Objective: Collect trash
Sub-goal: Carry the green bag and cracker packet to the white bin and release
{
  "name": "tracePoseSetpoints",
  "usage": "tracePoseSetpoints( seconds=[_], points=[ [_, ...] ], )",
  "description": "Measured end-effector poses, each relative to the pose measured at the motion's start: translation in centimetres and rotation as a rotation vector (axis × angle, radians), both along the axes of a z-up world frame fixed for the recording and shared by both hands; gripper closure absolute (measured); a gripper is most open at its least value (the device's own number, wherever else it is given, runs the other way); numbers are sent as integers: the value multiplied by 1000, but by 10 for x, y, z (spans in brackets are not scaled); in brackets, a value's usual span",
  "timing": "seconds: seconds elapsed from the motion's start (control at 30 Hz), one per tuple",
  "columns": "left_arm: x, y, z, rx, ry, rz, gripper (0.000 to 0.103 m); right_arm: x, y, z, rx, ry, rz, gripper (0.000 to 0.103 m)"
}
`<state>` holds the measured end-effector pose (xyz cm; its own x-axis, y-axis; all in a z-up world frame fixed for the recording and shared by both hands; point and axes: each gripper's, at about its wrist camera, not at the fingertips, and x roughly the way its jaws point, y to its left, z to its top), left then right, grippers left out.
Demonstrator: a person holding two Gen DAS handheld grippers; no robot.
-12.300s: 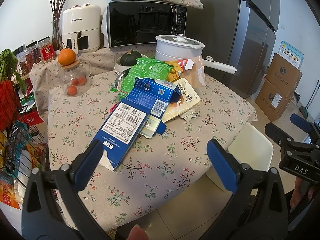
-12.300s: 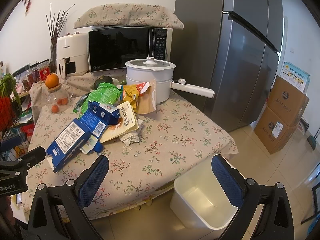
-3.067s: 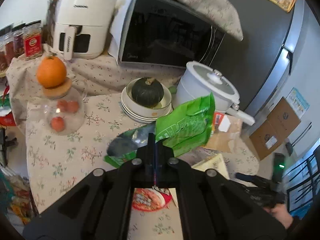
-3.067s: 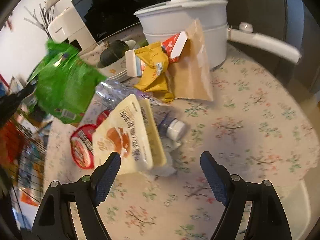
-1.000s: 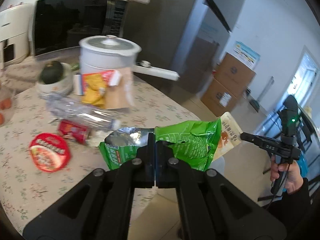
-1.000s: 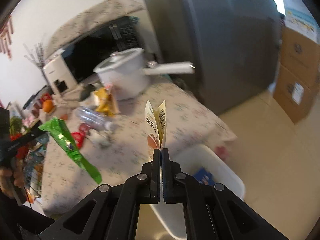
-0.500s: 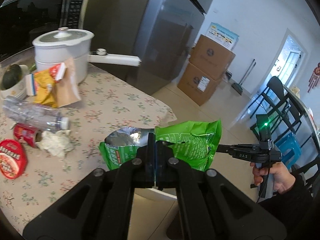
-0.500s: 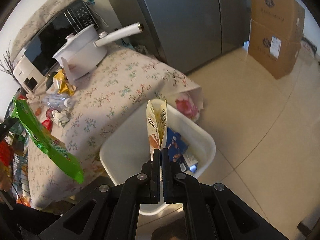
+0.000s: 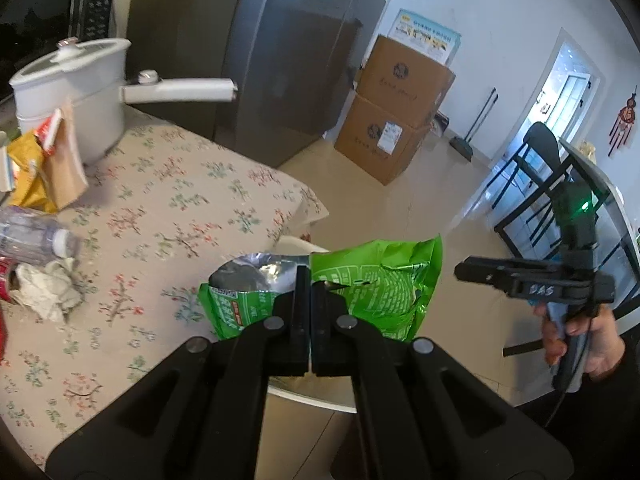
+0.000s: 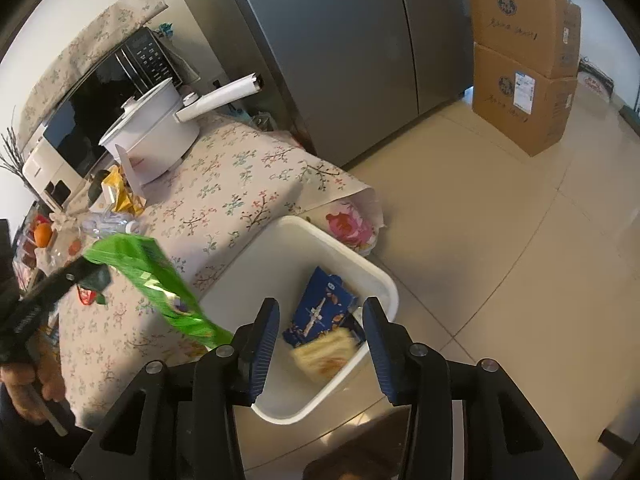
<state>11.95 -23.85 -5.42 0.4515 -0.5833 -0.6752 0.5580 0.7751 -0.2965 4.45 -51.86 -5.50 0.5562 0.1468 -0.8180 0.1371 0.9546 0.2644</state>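
Observation:
My left gripper [image 9: 310, 280] is shut on a green snack bag [image 9: 380, 284] and holds it in the air past the table's edge; the bag also shows in the right wrist view [image 10: 160, 280]. My right gripper [image 10: 320, 320] is open and empty above a white bin [image 10: 384, 280] on the floor. In the bin lie a blue carton [image 10: 320, 312] and a yellow pouch [image 10: 324, 354]. On the table remain a crumpled tissue [image 9: 48, 292], a clear plastic bottle [image 9: 32, 236], a yellow wrapper [image 9: 28, 172] and a brown paper bag [image 9: 66, 168].
A white pot [image 9: 72, 92] with a long handle stands at the table's back. A grey fridge [image 10: 340, 40] is behind it. Two stacked cardboard boxes [image 10: 524, 60] sit on the tiled floor. A black chair [image 9: 544, 184] stands at the right.
My right gripper has opened and let the yellow pouch drop into the bin. My left gripper has carried the green bag further toward the bin.

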Motion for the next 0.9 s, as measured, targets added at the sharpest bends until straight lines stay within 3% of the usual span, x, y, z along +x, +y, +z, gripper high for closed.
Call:
tracePoseSetpoints(
  seconds=[0.37, 0.47, 0.53, 0.73, 0.9],
  points=[
    [-3, -27, -30, 36, 48, -79, 102, -1, -8, 13, 14, -33, -38, 50],
    [-8, -22, -29, 80, 34, -79, 71, 0, -6, 16, 2, -43, -36, 46],
    [-10, -14, -26, 101, 6, -53, 41, 1, -3, 17, -4, -46, -31, 44],
    [-5, 20, -23, 136, 21, 9, 23, 10, 12, 17, -20, -43, -12, 37],
    [-6, 58, -18, 190, 8, 98, 17, 20, 30, 19, -32, -47, 7, 30]
  ],
)
